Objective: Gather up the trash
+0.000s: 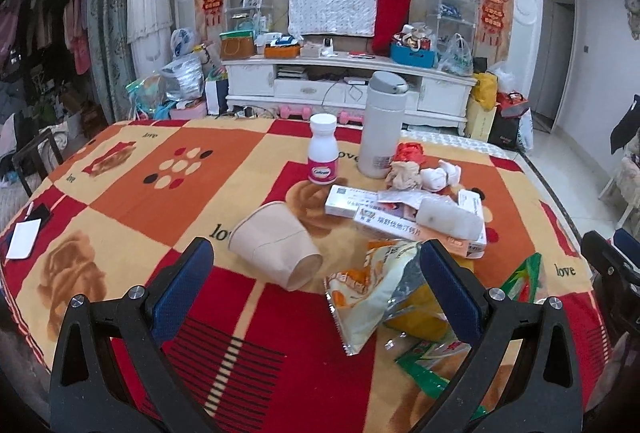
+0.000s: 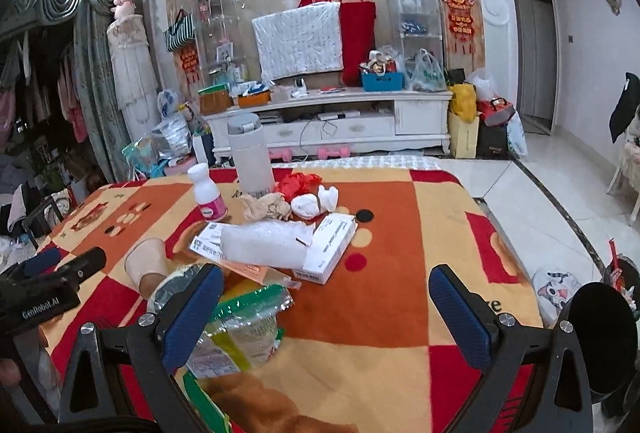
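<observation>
Trash lies on a red and orange blanket-covered table (image 1: 120, 185). A tipped paper cup (image 1: 276, 245) lies ahead of my open left gripper (image 1: 316, 253). A yellow snack bag (image 1: 372, 289) and a green wrapper (image 1: 424, 365) lie by its right finger. Medicine boxes (image 1: 408, 221), crumpled tissues (image 1: 440, 173) and a red wad (image 1: 410, 152) lie beyond. My right gripper (image 2: 326, 283) is open and empty over the table, with a clear and green wrapper (image 2: 244, 329) by its left finger. The cup (image 2: 146, 263) and boxes (image 2: 328, 249) also show there.
A white thermos (image 1: 380, 125) and a white pill bottle (image 1: 323, 149) stand at the table's far side. A phone and a white card (image 1: 24, 237) lie at the left edge. A dark bin (image 2: 600, 337) sits low at the right. A TV cabinet (image 2: 328, 121) stands behind.
</observation>
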Motion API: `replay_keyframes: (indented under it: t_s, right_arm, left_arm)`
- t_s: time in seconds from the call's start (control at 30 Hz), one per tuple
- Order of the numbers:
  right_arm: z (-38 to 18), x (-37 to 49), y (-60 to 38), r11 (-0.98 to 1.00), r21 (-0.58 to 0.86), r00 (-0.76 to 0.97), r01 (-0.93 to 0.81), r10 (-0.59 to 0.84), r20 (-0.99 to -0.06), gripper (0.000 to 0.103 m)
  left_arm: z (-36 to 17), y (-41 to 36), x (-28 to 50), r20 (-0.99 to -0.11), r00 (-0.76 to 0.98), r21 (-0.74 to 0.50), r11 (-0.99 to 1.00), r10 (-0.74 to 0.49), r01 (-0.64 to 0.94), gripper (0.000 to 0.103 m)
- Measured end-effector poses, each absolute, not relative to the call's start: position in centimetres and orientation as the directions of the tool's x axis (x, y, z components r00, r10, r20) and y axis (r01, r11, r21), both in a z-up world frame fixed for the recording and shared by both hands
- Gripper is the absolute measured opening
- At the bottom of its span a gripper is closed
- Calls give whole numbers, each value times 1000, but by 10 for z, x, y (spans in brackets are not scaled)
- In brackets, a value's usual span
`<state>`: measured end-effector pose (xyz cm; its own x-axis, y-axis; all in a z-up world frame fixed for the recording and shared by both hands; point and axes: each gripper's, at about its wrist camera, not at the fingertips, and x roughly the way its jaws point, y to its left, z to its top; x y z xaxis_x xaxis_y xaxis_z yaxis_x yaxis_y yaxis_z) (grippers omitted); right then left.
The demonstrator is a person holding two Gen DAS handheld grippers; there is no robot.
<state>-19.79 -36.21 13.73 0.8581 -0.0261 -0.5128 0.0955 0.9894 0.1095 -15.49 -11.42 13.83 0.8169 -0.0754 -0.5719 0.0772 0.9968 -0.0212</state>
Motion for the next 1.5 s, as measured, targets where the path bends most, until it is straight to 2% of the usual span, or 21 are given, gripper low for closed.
replay_keyframes:
  t_s: [0.77,1.5]
  right_arm:
    - [140,-193,-359,993,81,862,89,-35,-507,102]
    - [134,-183,-362,993,83,842,86,-28,-539,102]
  left_arm:
    - [138,-124,-153,-570,817,-33,996,-89,85,103]
    - [130,-128,-147,-570,816,-49,995,-97,84,103]
